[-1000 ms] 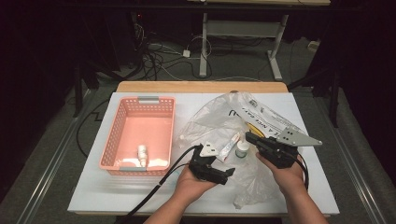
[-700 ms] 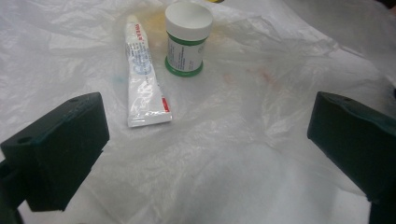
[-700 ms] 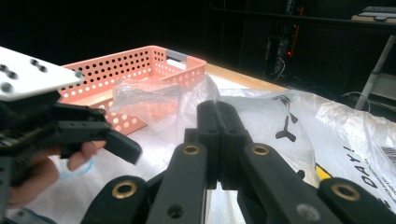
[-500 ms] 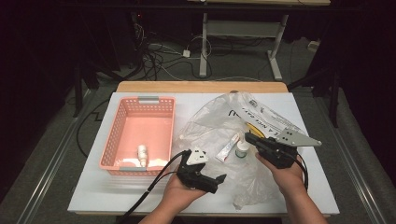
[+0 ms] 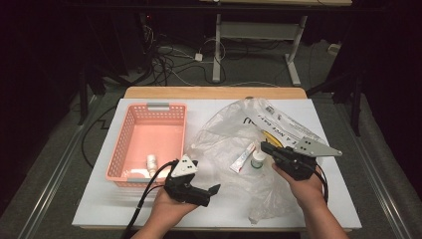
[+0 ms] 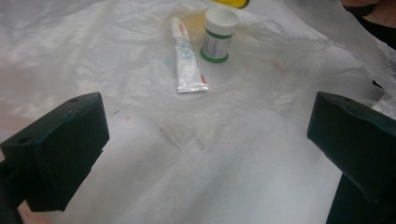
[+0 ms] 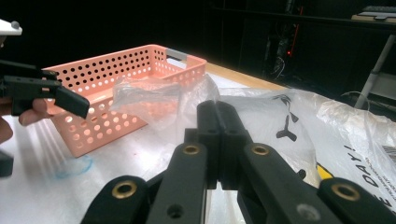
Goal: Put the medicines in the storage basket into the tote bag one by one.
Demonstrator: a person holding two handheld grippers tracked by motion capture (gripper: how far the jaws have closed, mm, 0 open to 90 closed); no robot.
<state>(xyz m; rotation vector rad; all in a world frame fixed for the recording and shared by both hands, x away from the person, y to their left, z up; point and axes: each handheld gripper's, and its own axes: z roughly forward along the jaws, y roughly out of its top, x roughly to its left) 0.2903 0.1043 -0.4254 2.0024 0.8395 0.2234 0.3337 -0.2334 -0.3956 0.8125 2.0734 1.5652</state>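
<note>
Clearly the worst risk sits with the left tool: its jaws stand wide and empty, aimed at the tube and the small jar lying on the crinkled plastic bag, so a low grab could pinch film instead and drag both. Left of it, the pink basket holds a white bottle. Rightward, the right tool is closed tight, seemingly pinning the bag's edge; a tug could tear it on the tabletop.

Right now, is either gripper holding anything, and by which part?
The left gripper holds nothing; its jaws stand open above the plastic bag. The right gripper is shut at the bag; whether it pinches the plastic cannot be told.
</note>
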